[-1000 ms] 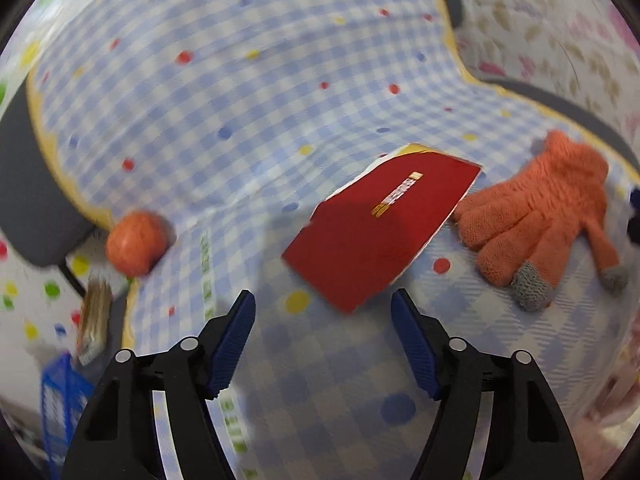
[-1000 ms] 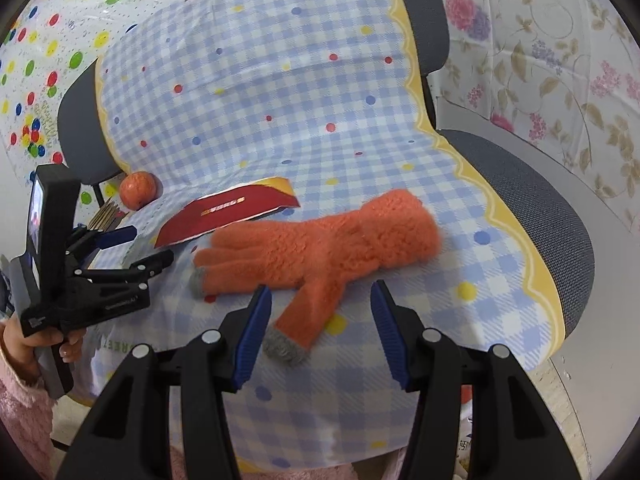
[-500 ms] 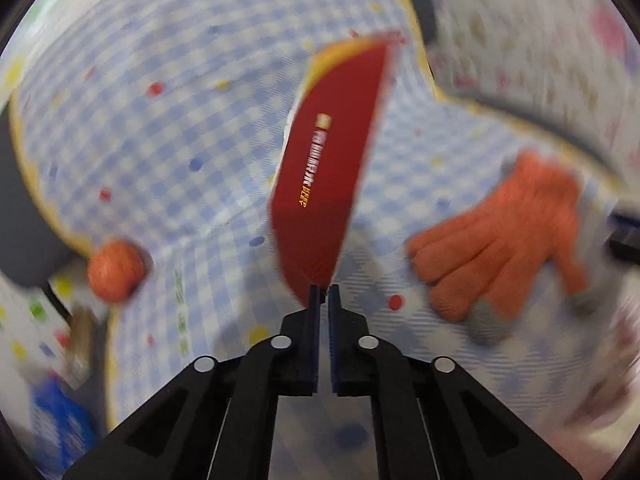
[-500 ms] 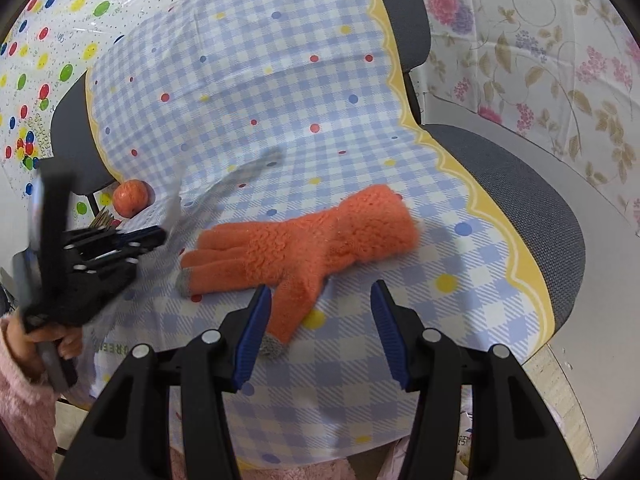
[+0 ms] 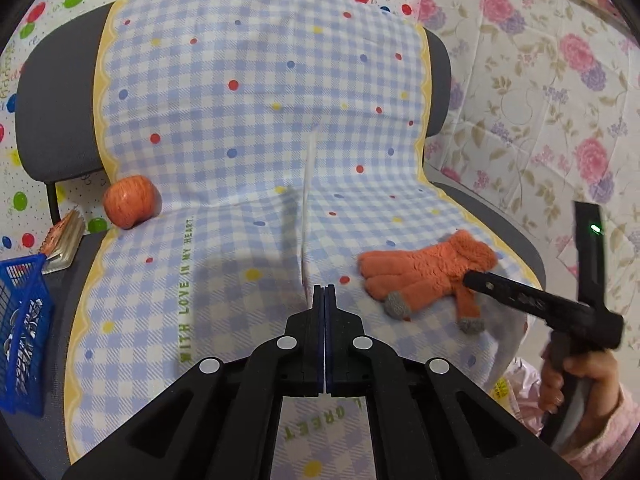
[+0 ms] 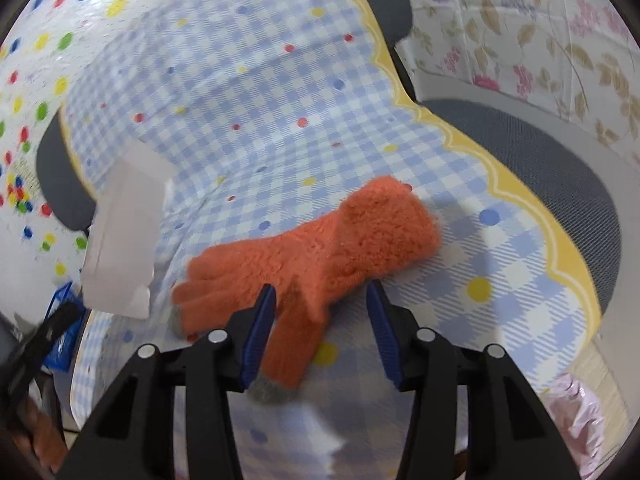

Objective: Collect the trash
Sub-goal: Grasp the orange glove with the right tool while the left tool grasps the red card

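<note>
Left gripper (image 5: pixel 324 292) is pinched flat on a thin card wrapper (image 5: pixel 307 204), which I see edge-on in its own view, a pale sliver standing up from the jaws over the middle of the chair seat (image 5: pixel 240 280); from the right wrist the same sheet (image 6: pixel 124 240) shows its whitish back, lifted clear near the seat's left edge. My right gripper (image 6: pixel 320 320) sits half open, its jaws having just narrowed a little, straddling the thumb of the orange glove (image 6: pixel 320 240) near the seat's front right corner; the pads look apart from the wool, so I judge nothing is held there. My worry is the wrapper: only its bottom edge is caught, so a quick swing could flap or twist it out and drop it onto the checked cover (image 5: pixel 260 100). Right-side risk is closing on the thumb alone and dragging the glove off the front edge. An apple (image 5: pixel 130 202) rests at the seat's back left corner, a blue basket (image 5: pixel 20 332) just beyond the left edge.
</note>
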A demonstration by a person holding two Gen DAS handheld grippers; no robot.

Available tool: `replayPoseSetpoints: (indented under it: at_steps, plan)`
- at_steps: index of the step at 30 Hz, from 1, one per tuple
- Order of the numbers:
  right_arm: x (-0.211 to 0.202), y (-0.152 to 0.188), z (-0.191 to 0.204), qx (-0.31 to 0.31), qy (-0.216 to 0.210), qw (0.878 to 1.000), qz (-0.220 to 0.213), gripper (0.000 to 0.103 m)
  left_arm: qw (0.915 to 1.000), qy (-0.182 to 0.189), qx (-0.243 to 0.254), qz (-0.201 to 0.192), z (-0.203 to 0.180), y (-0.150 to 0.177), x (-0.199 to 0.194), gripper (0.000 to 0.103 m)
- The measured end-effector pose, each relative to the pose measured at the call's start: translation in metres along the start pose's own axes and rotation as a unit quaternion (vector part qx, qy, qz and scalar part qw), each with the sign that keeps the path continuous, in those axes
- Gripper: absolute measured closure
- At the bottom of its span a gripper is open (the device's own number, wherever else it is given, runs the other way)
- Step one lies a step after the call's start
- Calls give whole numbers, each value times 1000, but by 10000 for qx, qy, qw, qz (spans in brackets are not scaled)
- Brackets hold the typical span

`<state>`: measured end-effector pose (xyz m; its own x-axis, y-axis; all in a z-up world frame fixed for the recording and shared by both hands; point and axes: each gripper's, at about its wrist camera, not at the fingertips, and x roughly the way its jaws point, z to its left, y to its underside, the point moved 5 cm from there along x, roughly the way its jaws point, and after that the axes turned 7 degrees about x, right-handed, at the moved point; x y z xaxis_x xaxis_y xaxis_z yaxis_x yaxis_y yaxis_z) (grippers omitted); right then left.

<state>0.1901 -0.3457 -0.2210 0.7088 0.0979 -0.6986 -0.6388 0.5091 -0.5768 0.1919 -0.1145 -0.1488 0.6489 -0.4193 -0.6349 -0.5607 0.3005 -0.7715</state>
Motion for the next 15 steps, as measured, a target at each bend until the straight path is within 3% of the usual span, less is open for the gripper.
replayPoseSetpoints:
  at_steps: [3, 5, 7, 11, 13, 14, 15]
  plan:
    - [9, -3, -3, 173, 70, 9998, 0, 65, 9999, 102, -19, 17, -2, 2, -3, 103]
    - [7, -4, -1, 225, -9, 9997, 0, 92, 10000, 81, 49, 3, -5, 3, -4, 103]
    - [-3, -4, 5, 89, -68, 9999, -110, 95, 9999, 127, 40, 37, -3, 4, -2, 103]
    - [-34, -1, 20, -508, 44, 9978, -421, 95, 9988, 131, -444, 154, 20, 7, 4, 96]
    - [-53, 1, 25, -789, 163, 9946, -650, 96, 9989, -124, -420, 182, 33, 7, 10, 74]
    - [-62, 2, 27, -886, 202, 9929, -765, 95, 9989, -180, -369, 204, 35, 7, 13, 52]
    - [-67, 2, 29, -913, 192, 9922, -830, 95, 9990, -306, -256, 223, 37, 5, 17, 41]
